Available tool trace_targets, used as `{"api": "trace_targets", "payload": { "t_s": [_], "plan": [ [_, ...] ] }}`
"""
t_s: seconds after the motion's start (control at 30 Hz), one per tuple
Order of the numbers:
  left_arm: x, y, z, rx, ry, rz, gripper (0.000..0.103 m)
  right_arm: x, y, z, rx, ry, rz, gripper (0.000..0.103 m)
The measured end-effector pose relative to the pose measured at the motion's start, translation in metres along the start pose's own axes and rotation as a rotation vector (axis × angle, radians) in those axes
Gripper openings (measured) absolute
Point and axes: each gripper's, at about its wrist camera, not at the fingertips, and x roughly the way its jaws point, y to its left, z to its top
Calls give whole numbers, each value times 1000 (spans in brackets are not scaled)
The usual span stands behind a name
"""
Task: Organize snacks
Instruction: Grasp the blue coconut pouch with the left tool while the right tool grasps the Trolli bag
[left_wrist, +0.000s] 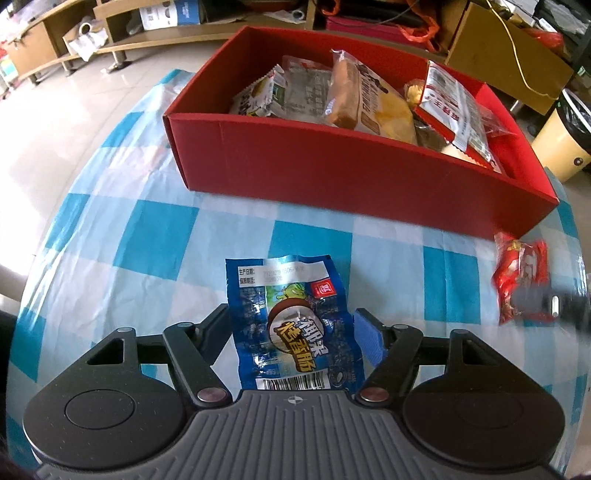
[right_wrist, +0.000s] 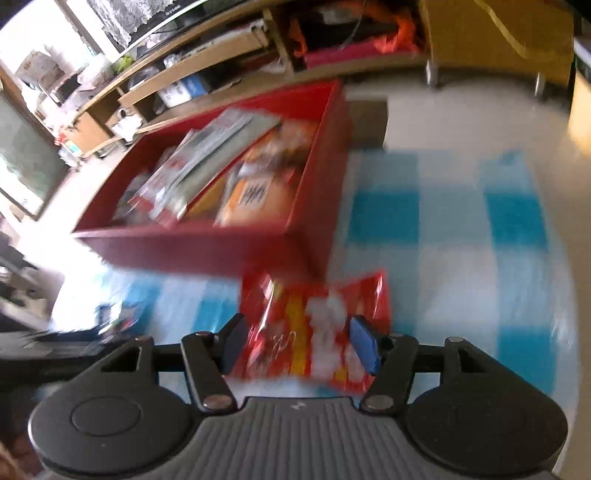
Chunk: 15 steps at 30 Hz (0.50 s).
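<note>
Snack packets: blue sausage packet (left_wrist: 293, 328), glossy crinkled film with a barcode at its near end, lies flat on the cloth between the left gripper's fingers; red snack packet (right_wrist: 317, 328), shiny wrinkled foil with yellow and white print, lies just in front of the box's corner, between the right gripper's fingers.
Left gripper (left_wrist: 295, 332): black linkage arms, blue ribbed pads; jaws partly spread, straddling the blue packet. Whether the pads press its edges cannot be told.
Right gripper (right_wrist: 301, 341): same build, view blurred; jaws partly spread astride the red packet, and contact with the pads is not clear.
Red box (left_wrist: 332, 162): matte cardboard, rectangular, open-topped, filled with assorted film-wrapped snacks, a bread slice in clear wrap among them.
Tablecloth (left_wrist: 159, 236): thin creased sheet in blue-and-white checks over the table.
Surroundings: pale glossy floor tiles, low wooden shelving (left_wrist: 122, 37), cream-coloured bin (left_wrist: 565, 140).
</note>
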Motion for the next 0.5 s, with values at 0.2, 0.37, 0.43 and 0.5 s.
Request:
{"api": "trace_targets", "payload": {
  "t_s": [0.2, 0.37, 0.43, 0.5],
  "plan": [
    [-5, 2, -9, 8, 14, -23, 77, -29, 33, -40, -183, -8, -17, 59],
    [-6, 7, -12, -1, 14, -39, 77, -18, 32, -22, -237, -40, -91, 62],
    [-6, 6, -11, -2, 13, -38, 77, -5, 33, -14, -242, -28, -101, 62],
    [-4, 5, -11, 5, 9, -33, 77, 5, 43, -12, -310, -29, -128, 64]
  ]
}}
